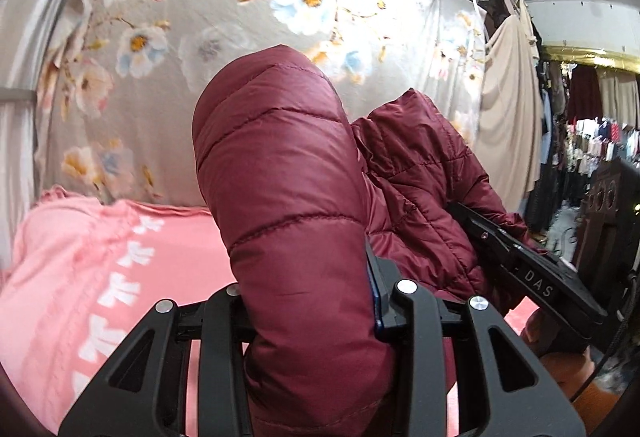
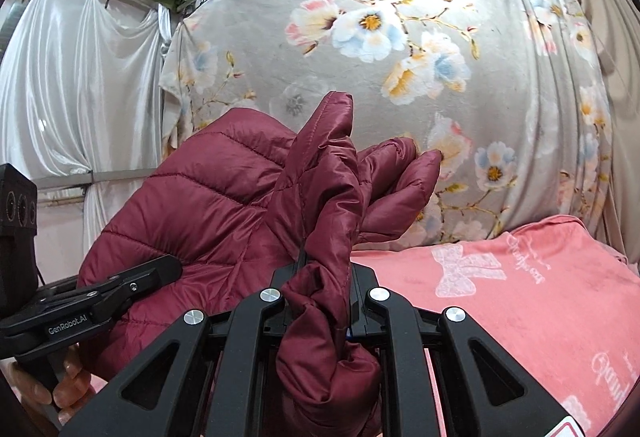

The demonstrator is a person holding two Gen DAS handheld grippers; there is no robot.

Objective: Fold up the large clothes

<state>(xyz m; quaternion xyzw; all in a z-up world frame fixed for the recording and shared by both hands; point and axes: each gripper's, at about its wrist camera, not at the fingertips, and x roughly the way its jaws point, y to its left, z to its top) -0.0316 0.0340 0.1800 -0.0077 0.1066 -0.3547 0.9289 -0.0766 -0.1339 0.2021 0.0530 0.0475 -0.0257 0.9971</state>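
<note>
A maroon quilted puffer jacket [image 1: 288, 197] is held up off the pink blanket [image 1: 80, 277], pinched at two places. In the left wrist view a thick padded roll of it fills the gap between the fingers of the left gripper [image 1: 308, 301] and rises straight ahead of the camera, so the jaws are clenched on the fabric. More of the jacket bunches to the right of that roll, where the right gripper [image 1: 532, 269] reaches in from the side with its black body lying against the quilted cloth.

In the right wrist view a narrower, gathered fold of the jacket [image 2: 320, 237] passes between the fingers of the right gripper [image 2: 320, 301], which are closed tight on it; the fold stands up beyond the tips and hangs crumpled below them. The bulk of the garment swells to the left, and the left gripper [image 2: 100, 297] sits low on that side, touching it.

The pink blanket [image 2: 520, 317], printed with white bows and lettering, lies beneath. Behind hangs a grey floral sheet [image 2: 400, 57], with a white satin curtain [image 2: 80, 77] to its left.
</note>
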